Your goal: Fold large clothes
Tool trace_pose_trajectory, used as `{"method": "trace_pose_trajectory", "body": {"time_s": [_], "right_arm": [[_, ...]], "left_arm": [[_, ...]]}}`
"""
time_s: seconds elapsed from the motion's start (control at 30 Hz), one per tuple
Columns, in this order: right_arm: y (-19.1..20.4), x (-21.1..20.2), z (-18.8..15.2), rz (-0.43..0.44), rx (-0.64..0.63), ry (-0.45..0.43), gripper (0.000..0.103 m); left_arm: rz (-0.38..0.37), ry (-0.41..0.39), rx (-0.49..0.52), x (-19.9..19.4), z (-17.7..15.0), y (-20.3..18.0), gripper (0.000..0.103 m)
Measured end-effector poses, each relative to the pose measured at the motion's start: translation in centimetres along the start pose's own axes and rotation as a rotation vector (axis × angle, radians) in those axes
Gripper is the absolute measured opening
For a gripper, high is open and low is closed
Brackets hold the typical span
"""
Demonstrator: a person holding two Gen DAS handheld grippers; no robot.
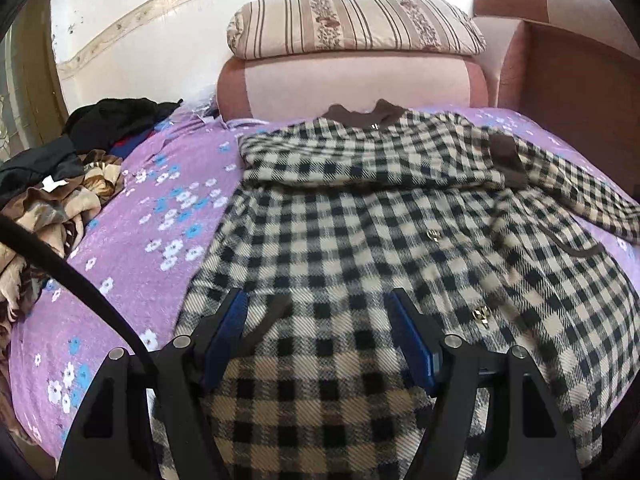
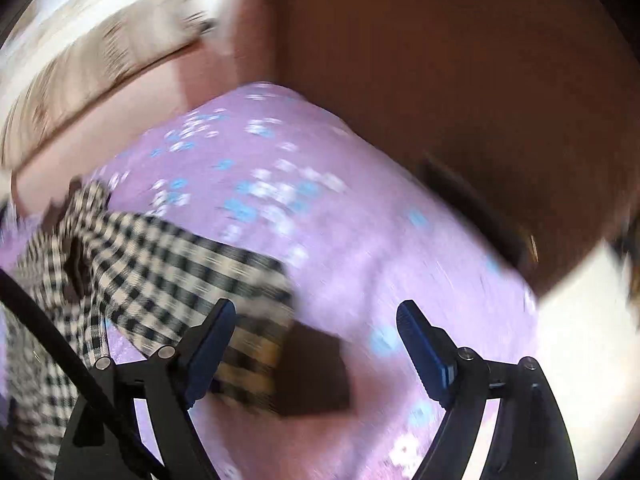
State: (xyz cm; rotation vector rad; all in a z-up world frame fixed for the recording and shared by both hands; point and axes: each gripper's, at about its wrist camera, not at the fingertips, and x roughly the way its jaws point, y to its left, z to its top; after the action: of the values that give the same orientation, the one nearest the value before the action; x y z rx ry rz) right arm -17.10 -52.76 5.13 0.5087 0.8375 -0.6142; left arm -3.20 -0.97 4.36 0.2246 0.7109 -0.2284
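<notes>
Left gripper (image 1: 316, 332) jaws stand apart over the hem of the black-and-cream checked woollen coat (image 1: 360, 240), gripping nothing. Right gripper (image 2: 316, 344) stands wide open above the coat's brown-cuffed sleeve (image 2: 308, 372); the blurred view suggests no contact. The coat lies flat on a purple floral bedspread (image 1: 160, 200), with a heap of dark clothes (image 1: 60, 172) beside it and a striped pillow (image 1: 352, 24) beyond.
</notes>
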Motion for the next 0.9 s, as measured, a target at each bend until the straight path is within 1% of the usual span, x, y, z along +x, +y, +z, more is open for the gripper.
{"method": "trace_pose_trajectory", "body": {"time_s": [0.07, 0.17, 0.27, 0.33, 0.37, 0.4, 0.43, 0.47, 0.5, 0.53, 0.63, 0.67, 0.73, 0.8, 0.83, 0.9], "right_arm": [[-2.4, 0.3, -1.0, 0.049, 0.100, 0.006, 0.087], [-3.3, 1.5, -2.0, 0.101, 0.180, 0.033, 0.087], [-2.6, 2.8, -2.8, 0.176, 0.226, 0.070, 0.087], [-1.1, 3.5, -3.4, 0.251, 0.251, 0.080, 0.086], [-0.4, 3.7, -3.6, 0.260, 0.252, 0.077, 0.084], [0.5, 3.8, -3.7, 0.265, 0.246, 0.070, 0.065], [1.2, 3.8, -3.6, 0.283, 0.237, 0.071, 0.024], [2.0, 4.1, -3.4, 0.314, 0.226, 0.096, 0.013], [2.2, 4.0, -3.1, 0.325, 0.228, 0.095, 0.013], [2.4, 3.5, -2.7, 0.321, 0.239, 0.064, 0.013], [2.0, 1.2, -0.2, 0.253, 0.250, -0.048, 0.012], [1.7, 0.8, 0.4, 0.234, 0.264, -0.067, 0.012], [1.5, 0.1, 1.7, 0.181, 0.284, -0.099, 0.012], [2.1, -0.2, 2.8, 0.125, 0.262, -0.116, 0.012], [3.1, -0.2, 3.4, 0.093, 0.234, -0.118, 0.012], [5.2, -0.2, 4.5, 0.089, 0.193, -0.118, 0.012]], "left_arm": [[-0.014, 0.018, -0.016, 0.0, -0.3, -0.1, 0.071], [-0.031, 0.037, -0.036, 0.1, -0.7, -0.2, 0.071], [-0.031, 0.050, -0.050, 0.2, -1.2, 0.1, 0.071], [-0.032, 0.058, -0.061, 0.4, -1.4, 0.3, 0.071], [-0.035, 0.062, -0.069, 0.5, -1.4, 0.4, 0.071], [-0.038, 0.065, -0.075, 0.5, -1.4, 0.5, 0.071], [-0.041, 0.066, -0.082, 0.5, -1.4, 0.7, 0.071], [-0.043, 0.064, -0.088, 0.5, -1.4, 0.9, 0.071], [-0.045, 0.059, -0.092, 0.3, -1.3, 1.0, 0.071], [-0.046, 0.054, -0.096, 0.2, -1.2, 1.2, 0.071], [-0.050, 0.045, -0.116, 0.1, -0.9, 1.8, 0.071], [-0.055, 0.050, -0.127, 0.2, -0.8, 2.1, 0.071], [-0.062, 0.061, -0.155, 0.5, -0.5, 2.7, 0.071], [-0.069, 0.070, -0.187, 0.6, -0.3, 3.5, 0.071], [-0.071, 0.074, -0.204, 0.7, -0.2, 3.8, 0.071], [-0.071, 0.076, -0.240, 0.6, 0.0, 4.7, 0.071]]}}
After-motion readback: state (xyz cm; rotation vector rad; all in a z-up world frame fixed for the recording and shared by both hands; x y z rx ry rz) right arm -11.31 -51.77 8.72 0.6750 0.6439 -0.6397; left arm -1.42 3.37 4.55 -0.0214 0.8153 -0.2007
